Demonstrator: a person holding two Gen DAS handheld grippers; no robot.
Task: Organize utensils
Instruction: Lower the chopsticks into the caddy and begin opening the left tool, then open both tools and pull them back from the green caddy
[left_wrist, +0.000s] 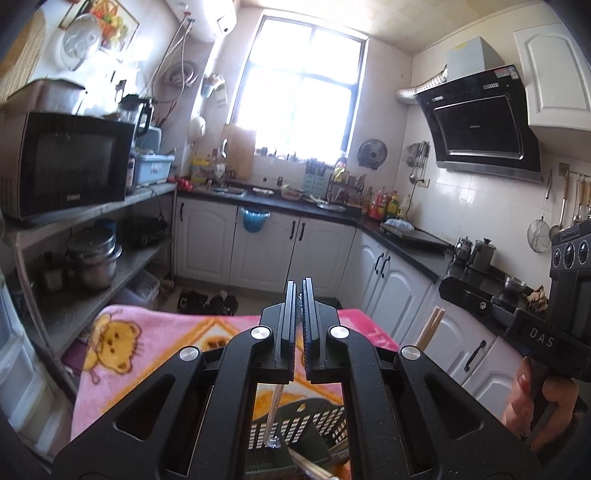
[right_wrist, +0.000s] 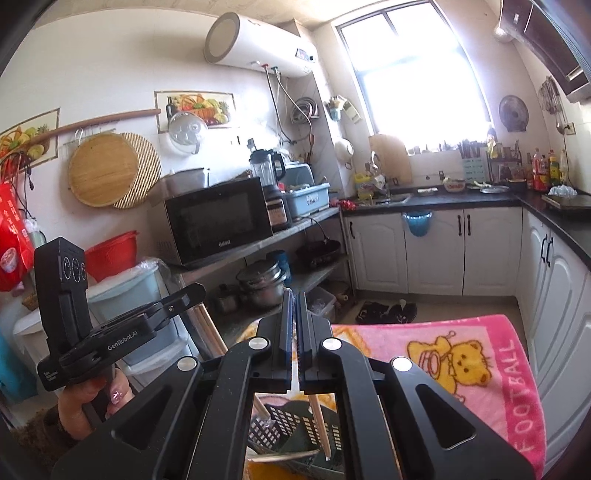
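Utensils gripped in both grippers. Left gripper clamped tight on a clear-handled utensil, handle hanging down between the arms toward a dark slotted basket below. Right gripper pinched shut on wooden chopsticks, sticks slanting down into the same basket; upper ends seen from the left wrist view poking up beside that tool. More utensil handles lying across the basket's near rim, kind not clear.

Basket sitting on a pink bear-print towel, spread over a raised surface, lettered border along its right edge. Beyond the towel, tiled kitchen floor with dark slippers. Bright window at the far wall, black countertop wrapping the corner over white cabinets, range hood on the right wall, microwave on a grey shelf rack at left, pots on the shelf beneath, white water heater mounted high.

Both grippers pointing slightly downward over the towel, side by side. Right hand wrapped round its handle at lower right of the left view; left hand likewise at lower left of the right view.
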